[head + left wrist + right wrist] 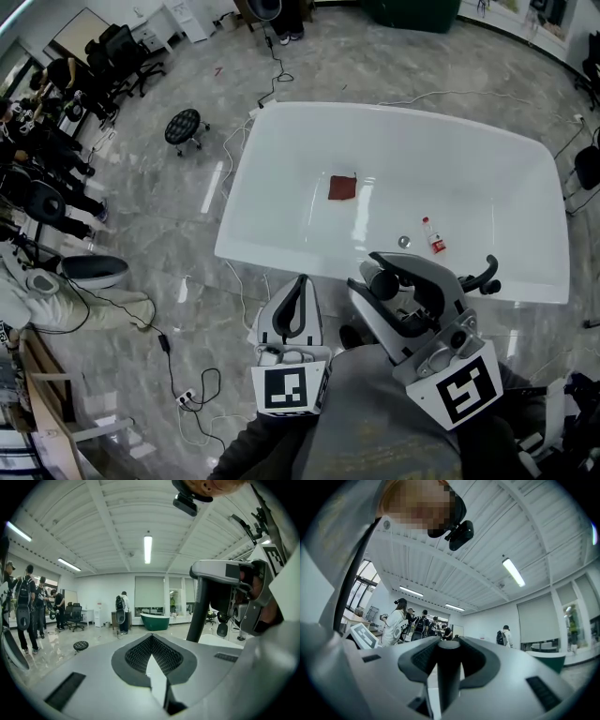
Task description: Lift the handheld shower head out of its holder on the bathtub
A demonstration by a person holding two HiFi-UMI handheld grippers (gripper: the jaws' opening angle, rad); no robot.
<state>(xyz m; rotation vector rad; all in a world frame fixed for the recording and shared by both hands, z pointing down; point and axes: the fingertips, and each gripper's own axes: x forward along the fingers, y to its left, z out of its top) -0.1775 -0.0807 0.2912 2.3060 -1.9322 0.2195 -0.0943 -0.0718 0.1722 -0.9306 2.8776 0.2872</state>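
Note:
The white bathtub point(281, 251) lies across the middle of the head view. My right gripper point(382, 274) hovers over its near rim, shut on the dark handle of the shower head point(381, 283). In the right gripper view that black cylindrical shower head handle point(449, 681) stands upright between the jaws of the right gripper point(449, 660), which point toward the ceiling. A black curved fitting point(486, 277) sits on the rim to the right; I cannot tell whether it is the holder. My left gripper point(300, 281) is shut and empty just short of the tub's near side; in its own view the left gripper point(152, 654) holds nothing.
Inside the tub lie a red cloth point(342, 187), a small bottle point(434, 236) and the drain point(404, 242). Cables point(187, 384) trail over the marble floor on the left. A black stool point(184, 126) and several people point(37, 178) are further left.

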